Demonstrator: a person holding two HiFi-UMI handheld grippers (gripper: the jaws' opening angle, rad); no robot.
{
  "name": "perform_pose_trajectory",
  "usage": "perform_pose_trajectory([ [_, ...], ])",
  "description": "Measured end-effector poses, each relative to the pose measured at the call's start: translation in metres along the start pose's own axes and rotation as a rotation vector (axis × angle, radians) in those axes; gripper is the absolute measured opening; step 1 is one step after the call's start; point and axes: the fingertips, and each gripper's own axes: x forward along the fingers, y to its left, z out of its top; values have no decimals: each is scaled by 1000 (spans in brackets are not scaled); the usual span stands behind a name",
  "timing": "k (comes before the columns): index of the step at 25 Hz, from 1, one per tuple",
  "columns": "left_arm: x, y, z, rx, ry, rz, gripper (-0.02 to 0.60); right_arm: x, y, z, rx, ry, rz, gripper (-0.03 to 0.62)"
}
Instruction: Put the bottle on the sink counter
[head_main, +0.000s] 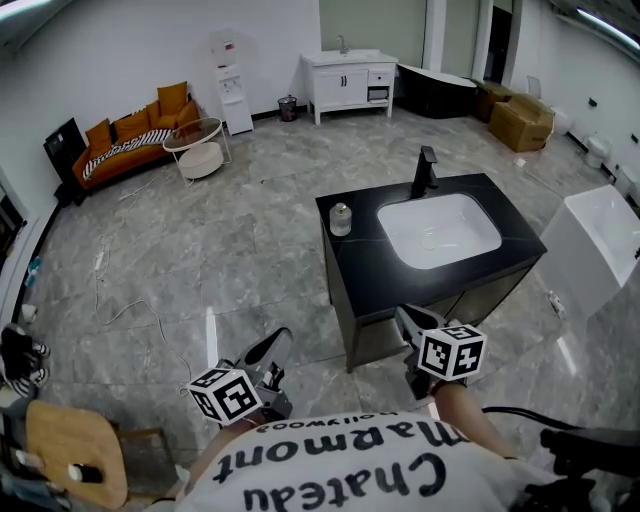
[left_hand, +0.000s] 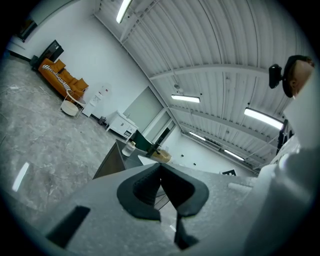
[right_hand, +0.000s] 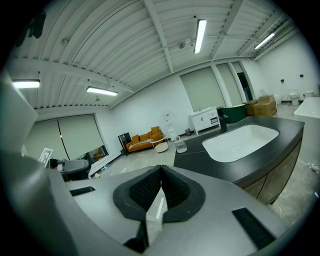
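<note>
Bottle (head_main: 340, 218) stands on sink counter (head_main: 505, 200) beside basin (head_main: 440, 230); left gripper (left_hand: 160, 166), right gripper (right_hand: 160, 170) jaws closed, empty.

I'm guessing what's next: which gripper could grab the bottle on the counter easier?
Probably the right gripper: it sits at the front edge of the counter, nearer the bottle. The left gripper hangs farther back over the floor. Both are shut and empty.

Steep head view over sink counter (head_main: 365, 240)

right gripper (right_hand: 160, 170) fingers closed together, empty; the bottle (right_hand: 180, 145) stands on the black sink counter (right_hand: 197, 160) beyond.
</note>
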Motion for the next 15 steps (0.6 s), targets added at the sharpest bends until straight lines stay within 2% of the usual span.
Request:
perform_pose_trajectory([
  [15,5,12,-5,-19,-6,18,15,14,-7,-10,-24,48,0,15],
])
